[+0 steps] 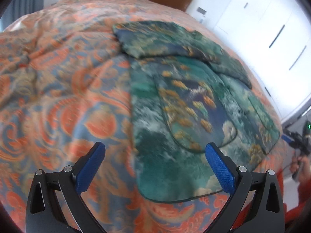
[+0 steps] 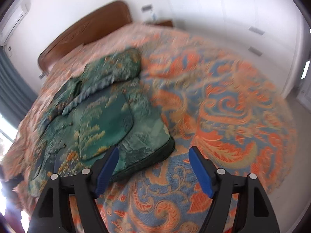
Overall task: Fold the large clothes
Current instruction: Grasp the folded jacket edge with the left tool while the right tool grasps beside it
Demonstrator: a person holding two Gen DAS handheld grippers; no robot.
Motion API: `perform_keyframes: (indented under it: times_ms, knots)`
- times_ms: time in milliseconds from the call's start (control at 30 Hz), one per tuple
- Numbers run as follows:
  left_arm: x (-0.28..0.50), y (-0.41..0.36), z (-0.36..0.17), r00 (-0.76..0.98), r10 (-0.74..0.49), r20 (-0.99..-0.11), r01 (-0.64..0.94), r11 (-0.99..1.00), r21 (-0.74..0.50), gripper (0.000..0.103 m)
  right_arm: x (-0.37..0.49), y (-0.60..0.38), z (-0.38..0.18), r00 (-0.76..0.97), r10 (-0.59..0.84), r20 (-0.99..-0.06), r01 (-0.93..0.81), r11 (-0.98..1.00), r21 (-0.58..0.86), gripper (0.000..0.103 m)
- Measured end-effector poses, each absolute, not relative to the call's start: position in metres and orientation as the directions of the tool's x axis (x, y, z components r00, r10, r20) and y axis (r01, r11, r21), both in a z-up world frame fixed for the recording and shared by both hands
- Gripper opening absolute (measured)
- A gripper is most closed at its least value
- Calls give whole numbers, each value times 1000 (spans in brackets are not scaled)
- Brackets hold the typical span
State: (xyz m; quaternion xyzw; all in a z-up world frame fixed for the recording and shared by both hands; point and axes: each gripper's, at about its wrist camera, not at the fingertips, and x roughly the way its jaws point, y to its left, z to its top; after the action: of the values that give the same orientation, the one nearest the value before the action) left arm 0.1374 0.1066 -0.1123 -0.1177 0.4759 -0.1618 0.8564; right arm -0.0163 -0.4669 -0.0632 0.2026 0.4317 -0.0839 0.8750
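A large green patterned garment (image 1: pixel 184 104) lies spread flat on the bed, with a sleeve folded across its upper part. It also shows in the right wrist view (image 2: pixel 101 120), left of centre. My left gripper (image 1: pixel 155 149) is open and empty, hovering above the garment's near left hem corner. My right gripper (image 2: pixel 153 153) is open and empty, just above the garment's near right corner (image 2: pixel 155 151), its left finger over the hem. The right gripper also shows at the far right of the left wrist view (image 1: pixel 299 141), held in a hand.
An orange and blue patterned bedspread (image 1: pixel 58 89) covers the bed (image 2: pixel 233 116). A brown headboard (image 2: pixel 87 29) stands at the far end. White wardrobe doors (image 1: pixel 272 29) line the wall beside the bed. A grey curtain (image 2: pixel 11 89) hangs at the left.
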Motion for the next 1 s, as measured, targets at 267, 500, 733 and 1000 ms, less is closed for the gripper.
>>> perform_keyframes:
  times_ms: [267,500,733,1000]
  knots:
    - [156,97,-146,368,-585,-723,151,805,-574,102,40,-484,-101,512,200,-836,172,929,328,76]
    - [153,69,-147,298,-539,-788,169,842,-512,77,74,-469,-127,408,412,-815,92,869,486,59]
    - [147,82,-132,296,-552,-779,117,831,-545,15,70,-449,-99,414,466,-782,49,846,530,18]
    - [121,86,-94,328,-527,-784,178,849,-497,13,50,-429,-47,456,485,-746,-24,845,534,17]
